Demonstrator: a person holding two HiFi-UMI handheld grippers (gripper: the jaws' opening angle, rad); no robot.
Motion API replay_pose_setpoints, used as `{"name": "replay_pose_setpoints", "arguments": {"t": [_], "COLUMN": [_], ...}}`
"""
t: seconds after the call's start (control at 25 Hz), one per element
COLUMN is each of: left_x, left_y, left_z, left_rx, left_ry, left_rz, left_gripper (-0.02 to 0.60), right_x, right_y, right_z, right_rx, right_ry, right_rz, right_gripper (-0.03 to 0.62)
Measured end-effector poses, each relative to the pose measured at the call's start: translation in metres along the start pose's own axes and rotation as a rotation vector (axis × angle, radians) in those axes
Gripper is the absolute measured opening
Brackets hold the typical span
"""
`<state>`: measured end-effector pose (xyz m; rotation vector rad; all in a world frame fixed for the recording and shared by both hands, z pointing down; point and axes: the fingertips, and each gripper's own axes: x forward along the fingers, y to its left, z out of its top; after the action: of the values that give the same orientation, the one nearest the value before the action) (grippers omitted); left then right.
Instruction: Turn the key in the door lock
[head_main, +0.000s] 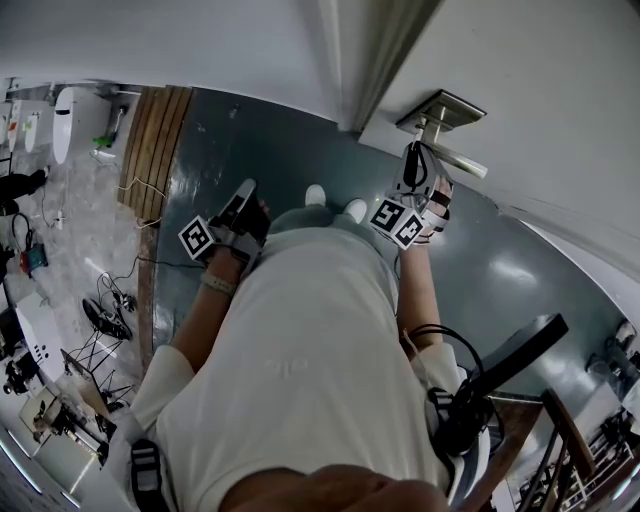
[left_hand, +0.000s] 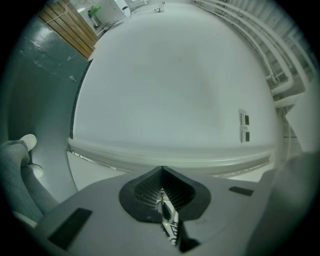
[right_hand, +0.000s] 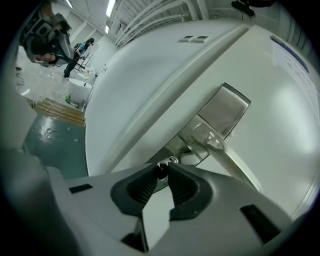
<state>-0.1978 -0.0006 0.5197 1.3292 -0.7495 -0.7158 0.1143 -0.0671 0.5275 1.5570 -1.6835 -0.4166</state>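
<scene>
Shows only a dark sliver of the key (right_hand: 161, 171) pinched between the tips of the right gripper (right_hand: 161, 176), blade and keyhole covered by the jaws. Loses the lower end of the lock plate (right_hand: 222, 115) and the far end of the door handle (right_hand: 235, 162) behind that gripper's grey body; in the head view, hides key and keyhole alike behind it. Leaves the distant person (right_hand: 82, 50) too small to make out.
</scene>
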Motion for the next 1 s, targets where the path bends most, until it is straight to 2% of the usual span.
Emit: {"name": "replay_pose_setpoints", "arguments": {"t": [0.12,0.28,0.44,0.56,0.72,1.0], "left_x": [-0.001,0.0,0.001,0.001,0.001,0.002], "left_y": [0.001,0.001,0.003,0.004,0.005,0.006], "left_z": [0.001,0.0,0.0,-0.001,0.0,0.0], "left_rx": [0.0,-0.001,-0.003,-0.003,-0.006,-0.012], "left_ry": [-0.004,-0.003,0.0,0.001,-0.002,-0.004], "left_rz": [0.002,0.001,0.002,0.003,0.005,0.007], "left_gripper": [0.008,0.008,0.008,0.008,0.008,0.008], "right_x": [0.001,0.002,0.004,0.006,0.008,0.009], "right_y": [-0.005,-0.01,-0.01,-0.011,-0.012,-0.013], "right_z": [-0.001,0.0,-0.002,-0.004,-0.011,-0.012], "right_rx": [0.077,0.271,0.477,0.689,1.05,1.463], "right_ry": [0.015,0.025,0.021,0.001,-0.021,-0.068], "right_rz": [-0.022,-0.007,0.044,0.105,0.196,0.288], "right_gripper": [0.044,0.044,0.044,0.044,0.044,0.043]}}
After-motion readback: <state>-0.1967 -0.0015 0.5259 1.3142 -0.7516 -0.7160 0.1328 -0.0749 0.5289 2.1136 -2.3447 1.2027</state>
